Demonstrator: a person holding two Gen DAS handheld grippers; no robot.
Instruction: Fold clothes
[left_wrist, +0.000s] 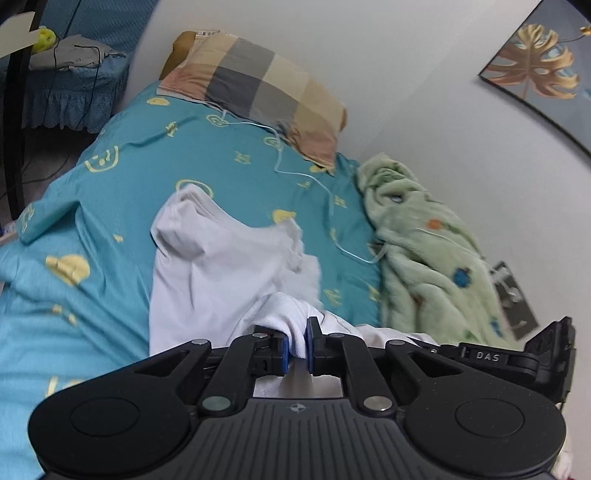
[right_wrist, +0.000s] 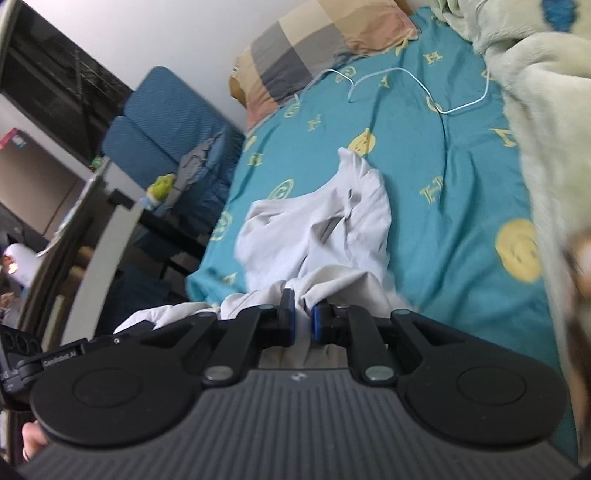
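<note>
Left hand-held gripper (left_wrist: 297, 347) and right hand-held gripper (right_wrist: 303, 320) each pinch a bunched fold of the white shirt (left_wrist: 221, 266).
Blue pads clamp soft, wrinkled cotton; the shirt's far end lies crumpled on the teal patterned bedsheet (left_wrist: 147, 162), between a checked pillow (left_wrist: 258, 88) and a fluffy green blanket (left_wrist: 424, 251).

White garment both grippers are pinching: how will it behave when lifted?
The white garment is probably floppy: it bunches between the left gripper and right gripper. It looks thin and light, so it will likely sag between them. It may drag across the teal bedsheet.
</note>
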